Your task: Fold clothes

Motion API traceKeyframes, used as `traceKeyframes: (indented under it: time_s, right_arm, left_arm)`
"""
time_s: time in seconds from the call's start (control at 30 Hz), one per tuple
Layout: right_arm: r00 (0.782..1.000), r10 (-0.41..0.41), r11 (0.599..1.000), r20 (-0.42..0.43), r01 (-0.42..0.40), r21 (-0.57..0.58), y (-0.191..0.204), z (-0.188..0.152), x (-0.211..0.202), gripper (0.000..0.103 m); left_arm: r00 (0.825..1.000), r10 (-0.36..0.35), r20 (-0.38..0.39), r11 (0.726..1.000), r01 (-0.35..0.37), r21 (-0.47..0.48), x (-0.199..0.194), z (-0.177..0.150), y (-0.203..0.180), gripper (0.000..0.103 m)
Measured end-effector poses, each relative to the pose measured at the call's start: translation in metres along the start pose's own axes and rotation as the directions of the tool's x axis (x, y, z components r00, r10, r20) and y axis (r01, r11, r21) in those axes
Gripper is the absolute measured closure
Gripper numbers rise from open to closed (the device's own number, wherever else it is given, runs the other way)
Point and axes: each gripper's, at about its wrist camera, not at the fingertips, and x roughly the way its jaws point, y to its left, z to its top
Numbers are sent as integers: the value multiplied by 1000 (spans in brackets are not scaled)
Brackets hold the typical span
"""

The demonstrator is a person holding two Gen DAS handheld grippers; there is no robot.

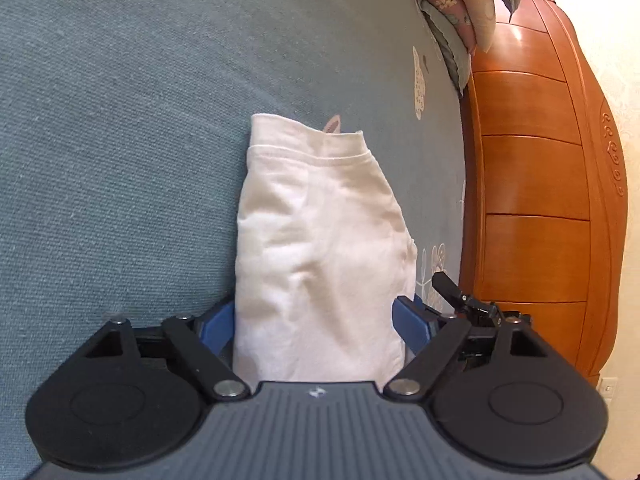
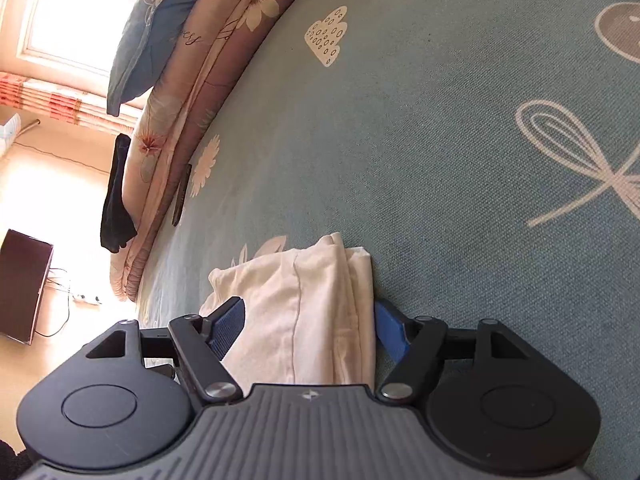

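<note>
A folded cream-white garment (image 1: 320, 240) lies on a blue-green patterned bed sheet (image 1: 120, 140), with its hemmed end pointing away from me. My left gripper (image 1: 316, 328) straddles the near end, one blue pad on each side of the fold with jaws wide, not squeezing it. In the right wrist view the same garment (image 2: 304, 300) shows stacked folded layers. My right gripper (image 2: 308, 330) also stands open around it: the left pad rests over the cloth and the right pad sits beside its thick folded edge. Both housings hide the garment's near end.
An orange wooden bed board (image 1: 540, 180) runs along the sheet's right edge. A floral quilt (image 2: 192, 100) and a blue pillow (image 2: 148, 40) lie along the far bed edge, where a black cloth (image 2: 116, 200) hangs. A dark box (image 2: 24, 284) stands on the floor.
</note>
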Motion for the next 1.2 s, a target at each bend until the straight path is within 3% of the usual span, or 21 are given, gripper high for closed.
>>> traceKeyframes:
  time_s: [0.23, 0.37, 0.5, 0.73, 0.87, 1.0, 1.07, 1.2]
  right_arm:
    - [993, 46, 997, -108, -38, 66, -8, -28, -15, 28]
    - [980, 46, 998, -193, -35, 59, -5, -58, -24, 28]
    - [986, 36, 999, -163, -34, 15, 2, -61, -21, 28]
    - [992, 71, 997, -106, -72, -7, 8, -31, 5, 28]
    - [991, 51, 998, -125, -54, -21, 12, -40, 0, 28]
    - [990, 23, 998, -142, -31, -54, 15, -49, -4, 30]
    - [990, -19, 996, -141, 6, -87, 19, -50, -5, 37]
    - [982, -143, 977, -125, 119, -180, 32, -56, -6, 57]
  left_arm:
    - [996, -54, -73, 998, 52, -30, -5, -26, 13, 14]
    - [995, -43, -92, 999, 42, -15, -7, -51, 16, 14]
    - [995, -25, -98, 999, 28, 35, -1, -52, 7, 14]
    - [991, 2, -135, 994, 13, 104, 13, -33, -7, 16]
    - [997, 23, -77, 995, -15, 100, 9, -37, -10, 19]
    - [997, 56, -51, 986, -47, 162, 13, -42, -18, 22]
    - [995, 96, -38, 973, -86, 216, 14, -45, -24, 30]
    - [985, 173, -11, 964, -167, 207, 10, -46, -26, 69]
